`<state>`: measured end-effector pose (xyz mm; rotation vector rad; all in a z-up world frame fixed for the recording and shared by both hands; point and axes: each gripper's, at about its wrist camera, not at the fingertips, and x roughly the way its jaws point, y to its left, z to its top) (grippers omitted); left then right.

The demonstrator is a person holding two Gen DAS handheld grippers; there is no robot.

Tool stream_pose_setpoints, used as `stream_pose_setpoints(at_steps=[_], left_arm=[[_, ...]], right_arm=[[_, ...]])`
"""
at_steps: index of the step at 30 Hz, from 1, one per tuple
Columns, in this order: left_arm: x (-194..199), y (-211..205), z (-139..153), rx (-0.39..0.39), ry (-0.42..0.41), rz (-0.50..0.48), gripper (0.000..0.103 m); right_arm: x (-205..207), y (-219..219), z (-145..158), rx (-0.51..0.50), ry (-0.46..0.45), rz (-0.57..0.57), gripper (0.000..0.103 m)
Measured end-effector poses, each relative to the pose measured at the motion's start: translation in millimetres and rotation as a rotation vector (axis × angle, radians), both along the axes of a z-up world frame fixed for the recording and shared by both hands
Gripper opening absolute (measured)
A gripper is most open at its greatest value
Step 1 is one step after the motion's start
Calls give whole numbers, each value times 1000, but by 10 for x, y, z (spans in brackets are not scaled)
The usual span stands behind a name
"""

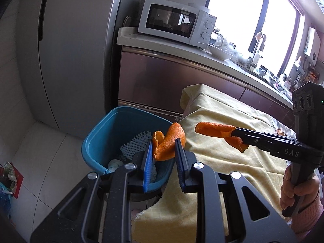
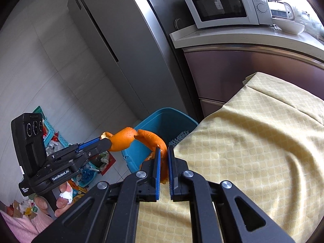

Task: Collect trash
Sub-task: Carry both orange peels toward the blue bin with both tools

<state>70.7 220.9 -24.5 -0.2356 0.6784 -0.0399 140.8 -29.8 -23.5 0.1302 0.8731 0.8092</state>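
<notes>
Your left gripper point(image 1: 163, 144) points forward with its blue-padded jaws closed on a curl of peel point(image 1: 169, 141) that stands between the pads, and your left hand point(image 2: 58, 200) wraps the handle below it, one finger bandaged. Your right gripper point(image 1: 236, 134) reaches in from the right, level and sideways to the left one, its jaws pinched on a second peel point(image 1: 214, 130). Your right hand point(image 1: 299, 192) grips the handle under it.

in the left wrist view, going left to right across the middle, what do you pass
Fridge → blue bin → orange peel in the left tongs → second orange peel in the right tongs → the hand holding them.
</notes>
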Motion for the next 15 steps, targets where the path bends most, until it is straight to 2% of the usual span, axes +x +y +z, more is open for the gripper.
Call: stream_pose_setpoints(at_steps=[15], left_arm=[[106, 165, -117, 16, 22, 39, 22]], right_arm=[[101, 306, -21, -38, 11, 37, 6]])
